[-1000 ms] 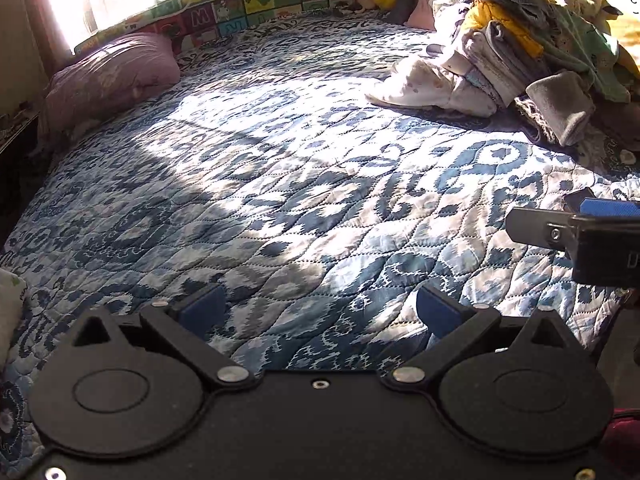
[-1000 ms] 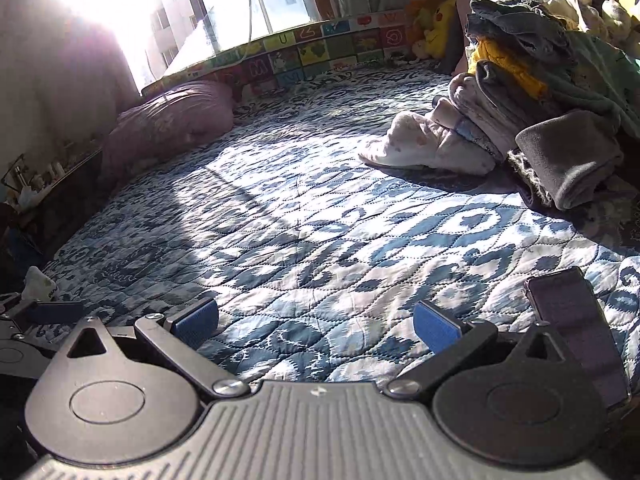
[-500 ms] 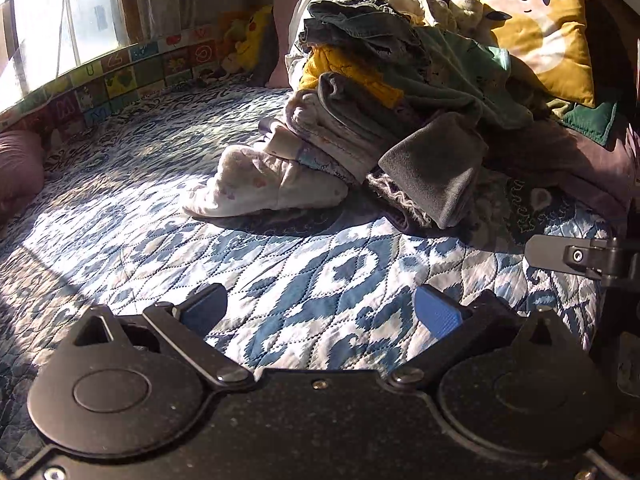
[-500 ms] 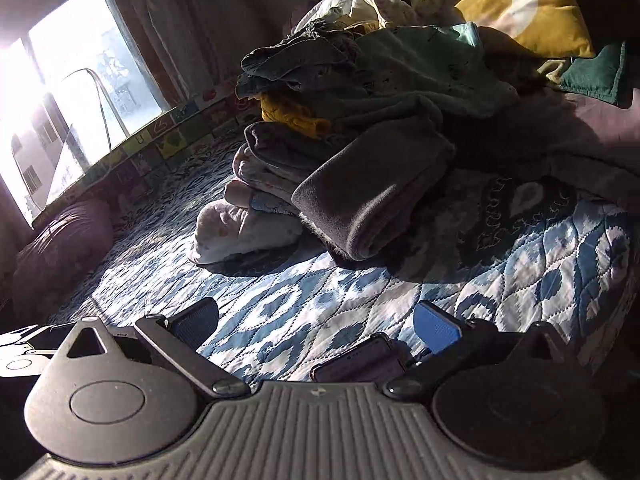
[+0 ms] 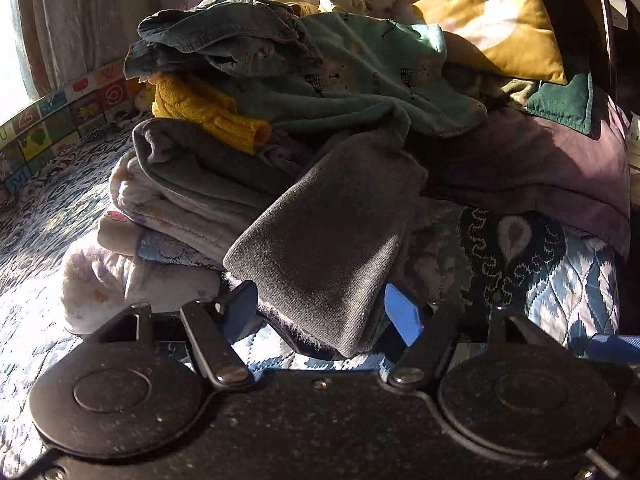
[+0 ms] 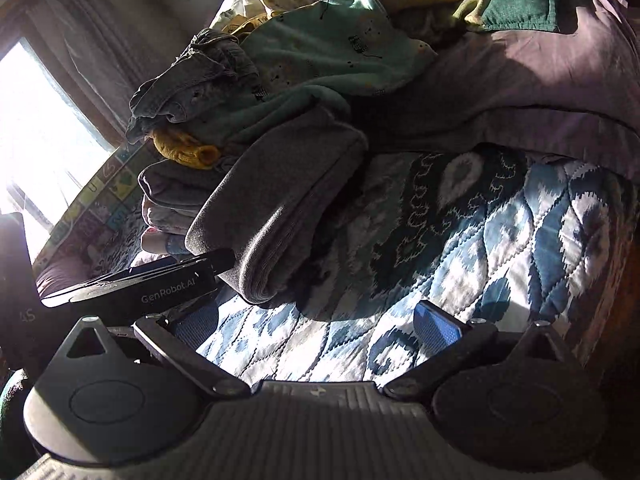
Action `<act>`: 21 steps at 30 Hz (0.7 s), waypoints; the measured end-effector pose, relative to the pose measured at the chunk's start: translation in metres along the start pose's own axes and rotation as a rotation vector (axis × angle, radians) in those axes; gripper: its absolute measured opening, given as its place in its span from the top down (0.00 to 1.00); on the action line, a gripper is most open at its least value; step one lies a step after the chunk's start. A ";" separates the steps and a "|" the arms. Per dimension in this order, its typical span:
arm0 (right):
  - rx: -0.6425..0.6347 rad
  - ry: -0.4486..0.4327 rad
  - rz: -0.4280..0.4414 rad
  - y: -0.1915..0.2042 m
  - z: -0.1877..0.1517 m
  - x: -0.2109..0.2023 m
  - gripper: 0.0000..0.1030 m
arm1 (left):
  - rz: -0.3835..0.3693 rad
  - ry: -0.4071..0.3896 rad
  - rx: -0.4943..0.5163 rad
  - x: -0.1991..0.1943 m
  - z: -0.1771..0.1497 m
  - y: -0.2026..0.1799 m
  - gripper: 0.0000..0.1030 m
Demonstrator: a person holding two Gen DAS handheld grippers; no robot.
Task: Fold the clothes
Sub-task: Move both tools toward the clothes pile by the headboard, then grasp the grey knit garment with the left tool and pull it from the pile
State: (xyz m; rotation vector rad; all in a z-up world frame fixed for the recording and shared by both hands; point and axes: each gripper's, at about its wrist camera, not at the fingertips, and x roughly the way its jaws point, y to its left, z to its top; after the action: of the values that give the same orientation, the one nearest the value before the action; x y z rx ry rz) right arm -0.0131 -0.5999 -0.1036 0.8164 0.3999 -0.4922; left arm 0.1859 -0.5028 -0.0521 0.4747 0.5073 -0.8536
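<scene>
The left gripper, jaws spread wide, straddles the hanging end of the thick grey fleece garment at the pile's six o'clock. Better to close deep on its doubled edge. The right gripper waits open over the blue patterned quilt.

1. Left gripper: swung from the open quilt to the clothes pile; spread fingers now flank the hanging end of the grey garment.
2. Right gripper: likewise turned to the pile, now over bare quilt beside that garment, fingers apart.
</scene>
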 end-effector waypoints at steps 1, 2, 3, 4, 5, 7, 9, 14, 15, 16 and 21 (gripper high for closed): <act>0.011 0.003 -0.004 -0.004 -0.001 0.001 0.00 | -0.001 0.023 0.009 0.011 0.001 -0.003 0.37; 0.022 0.008 -0.009 -0.008 -0.002 0.003 0.00 | 0.003 0.053 0.011 0.022 0.002 -0.004 0.45; 0.033 0.015 -0.013 -0.011 -0.004 0.004 0.00 | 0.009 0.075 0.004 0.030 0.000 -0.002 0.58; 0.042 0.021 -0.014 -0.015 -0.005 0.005 0.00 | 0.010 0.091 -0.008 0.037 -0.001 -0.001 0.67; 0.049 0.025 -0.014 -0.017 -0.006 0.005 0.00 | 0.000 0.091 -0.033 0.038 -0.002 0.003 0.72; 0.053 0.025 -0.012 -0.019 -0.006 0.001 0.00 | -0.026 0.075 -0.088 0.031 -0.002 0.009 0.92; 0.055 0.023 -0.008 -0.020 -0.005 -0.003 0.00 | -0.037 0.047 -0.097 0.018 0.001 0.009 0.99; 0.047 0.020 0.025 -0.008 -0.004 -0.016 0.00 | -0.007 -0.087 -0.117 -0.034 0.012 0.018 1.00; 0.038 0.016 0.036 -0.003 -0.005 -0.020 0.00 | 0.014 -0.128 -0.124 -0.049 0.016 0.022 1.00; 0.030 0.013 0.047 0.001 -0.005 -0.026 0.00 | 0.040 -0.172 -0.135 -0.065 0.021 0.029 1.00; 0.001 0.013 0.094 0.023 -0.014 -0.048 0.00 | 0.116 -0.310 -0.208 -0.138 0.042 0.074 1.00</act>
State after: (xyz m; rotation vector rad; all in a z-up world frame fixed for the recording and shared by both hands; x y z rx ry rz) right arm -0.0413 -0.5635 -0.0744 0.8359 0.3715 -0.3995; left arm 0.1783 -0.4046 0.0763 0.1736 0.2756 -0.7373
